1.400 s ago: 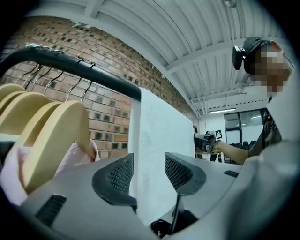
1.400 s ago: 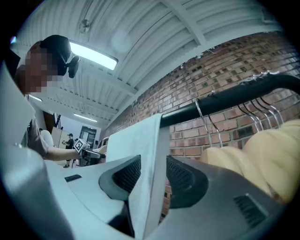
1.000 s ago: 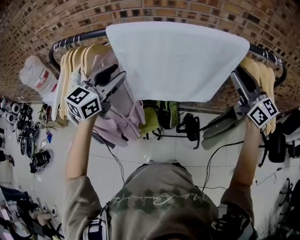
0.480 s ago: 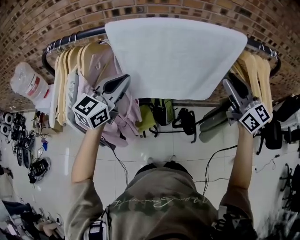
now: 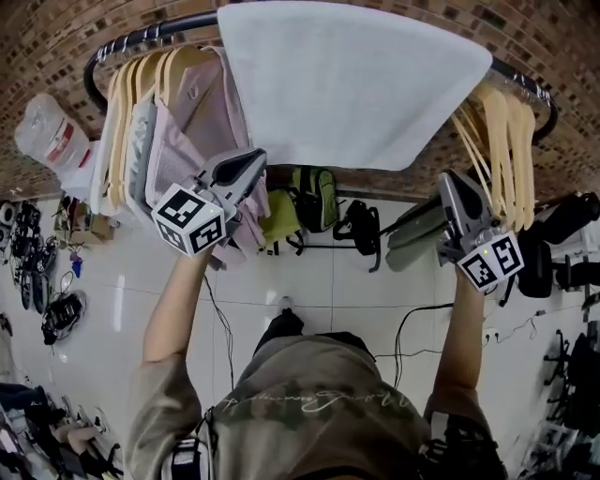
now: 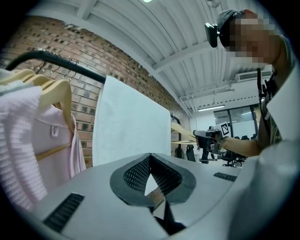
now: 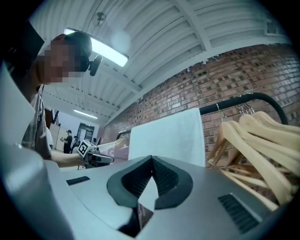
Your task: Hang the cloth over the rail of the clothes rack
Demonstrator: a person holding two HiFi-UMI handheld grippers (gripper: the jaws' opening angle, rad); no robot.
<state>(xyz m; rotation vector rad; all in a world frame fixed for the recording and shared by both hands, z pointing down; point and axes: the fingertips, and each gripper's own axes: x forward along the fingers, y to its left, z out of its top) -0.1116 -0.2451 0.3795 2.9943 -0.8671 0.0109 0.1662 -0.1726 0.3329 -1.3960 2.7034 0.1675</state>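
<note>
The cloth (image 5: 352,84) hangs squarely over the rail (image 5: 150,36), so the left gripper (image 5: 255,157) and right gripper (image 5: 451,178), jaws just shut and empty, stand clear below it

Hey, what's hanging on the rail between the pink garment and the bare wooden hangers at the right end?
The white cloth, draped over the rail, fills that stretch. The head view shows it.
</note>
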